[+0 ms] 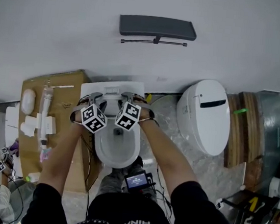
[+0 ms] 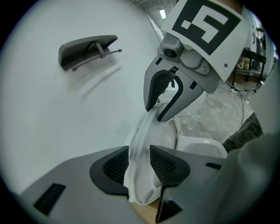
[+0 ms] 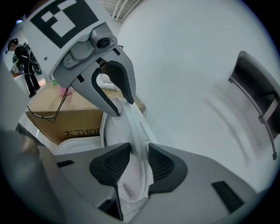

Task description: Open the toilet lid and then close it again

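A white toilet [image 1: 118, 150] stands below me against the white wall. Its lid [image 1: 113, 89] is raised upright and stands edge-on close to the wall. My left gripper [image 1: 92, 101] and right gripper [image 1: 130, 100] both sit at the lid's top edge, side by side. In the left gripper view the lid [image 2: 144, 127] runs between the two dark pads of the left gripper [image 2: 139, 151], which press on it, and the right gripper [image 2: 162, 100] clamps the same rim further along. In the right gripper view the lid [image 3: 133, 120] fills the gap of the right gripper [image 3: 139, 148].
A cardboard box [image 1: 72, 93] with several small bathroom items stands left of the toilet. A second white toilet [image 1: 206, 115] is to the right, beside wooden boards [image 1: 242, 128]. A dark grey folded bracket [image 1: 157, 27] hangs on the wall above. A person [image 3: 26, 65] stands far off.
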